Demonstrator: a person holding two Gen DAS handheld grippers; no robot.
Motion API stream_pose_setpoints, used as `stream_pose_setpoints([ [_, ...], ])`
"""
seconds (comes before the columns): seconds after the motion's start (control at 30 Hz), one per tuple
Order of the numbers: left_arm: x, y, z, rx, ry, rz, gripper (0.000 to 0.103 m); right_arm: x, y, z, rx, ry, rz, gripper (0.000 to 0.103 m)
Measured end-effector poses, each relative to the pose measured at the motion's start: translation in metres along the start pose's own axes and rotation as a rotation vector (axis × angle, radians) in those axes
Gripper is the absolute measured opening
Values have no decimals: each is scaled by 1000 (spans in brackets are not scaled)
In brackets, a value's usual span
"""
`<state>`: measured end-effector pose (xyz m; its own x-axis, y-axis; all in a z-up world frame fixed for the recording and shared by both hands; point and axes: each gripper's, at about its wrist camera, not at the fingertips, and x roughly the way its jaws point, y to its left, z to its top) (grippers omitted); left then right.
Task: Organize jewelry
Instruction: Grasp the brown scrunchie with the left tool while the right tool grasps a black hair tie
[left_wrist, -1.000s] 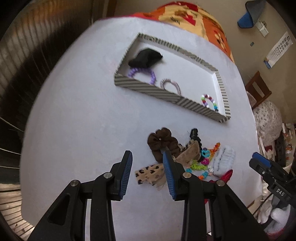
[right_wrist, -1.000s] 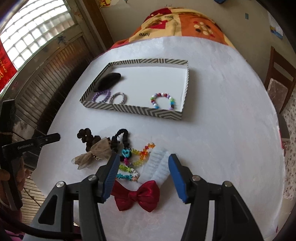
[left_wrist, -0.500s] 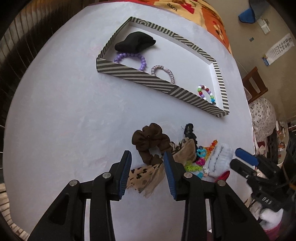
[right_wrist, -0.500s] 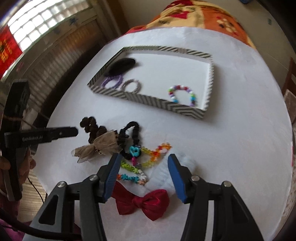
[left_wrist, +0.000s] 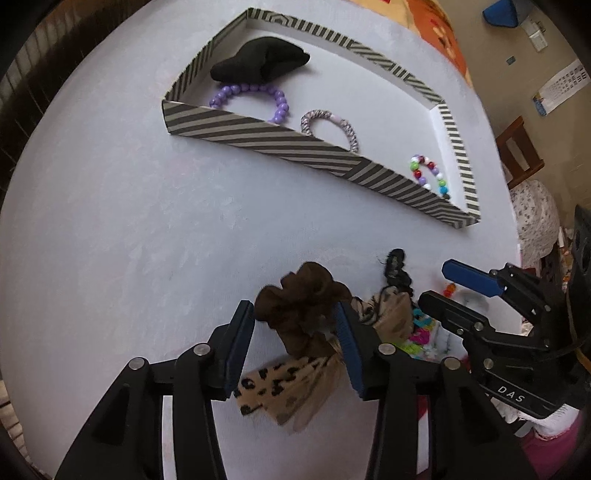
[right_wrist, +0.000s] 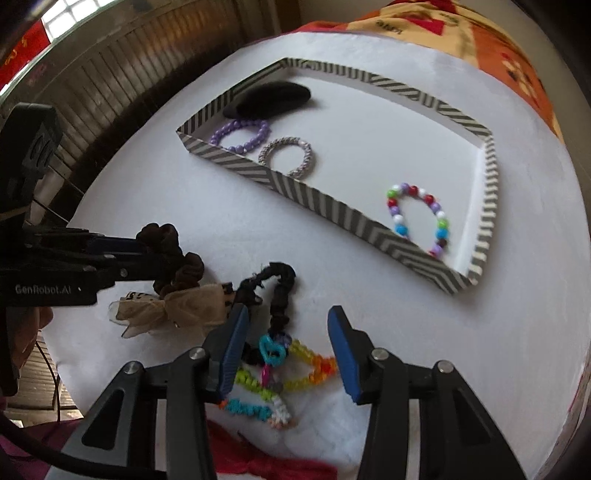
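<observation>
Left gripper (left_wrist: 295, 325), jaws apart, is straddling the brown scrunchie (left_wrist: 301, 302) lying on the table in the loose pile just in front of the striped tray (left_wrist: 258, 136); next it probably needs closing and lifting clear of the leopard bow (left_wrist: 295, 380). Compared with a second ago, both grippers are sitting lower and nearer the tray, with the right gripper (right_wrist: 286, 339) hanging open over the beaded strands (right_wrist: 295, 365).

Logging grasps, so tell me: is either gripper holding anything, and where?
Nothing clearly held. Left gripper brackets the brown scrunchie, jaws open. Right gripper open over beads.
</observation>
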<state>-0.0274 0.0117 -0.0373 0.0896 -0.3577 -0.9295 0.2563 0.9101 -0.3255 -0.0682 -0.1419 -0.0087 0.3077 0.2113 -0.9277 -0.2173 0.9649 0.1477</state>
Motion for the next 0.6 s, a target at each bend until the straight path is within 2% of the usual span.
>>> stream_pose_setpoints([
  [0.13,4,0,4,-14,-8,-7,36,12,2,6,-18,22,19,47],
  [0.2,4,1,5,-23,-20,-21,33,16,4,8,-35,26,28,42],
  [0.23,4,1,5,-26,-29,-27,23,19,6,9,-41,29,31,37],
  [0.33,6,2,6,-23,-38,-19,14,28,10,11,-56,40,27,23],
  [0.37,5,2,6,-22,-41,-15,13,31,10,11,-57,41,22,16],
  [0.43,0,2,6,-15,-57,-13,10,33,10,9,-58,23,19,9],
  [0.6,-30,0,8,-2,-121,-30,9,20,-1,7,9,-21,90,5],
])
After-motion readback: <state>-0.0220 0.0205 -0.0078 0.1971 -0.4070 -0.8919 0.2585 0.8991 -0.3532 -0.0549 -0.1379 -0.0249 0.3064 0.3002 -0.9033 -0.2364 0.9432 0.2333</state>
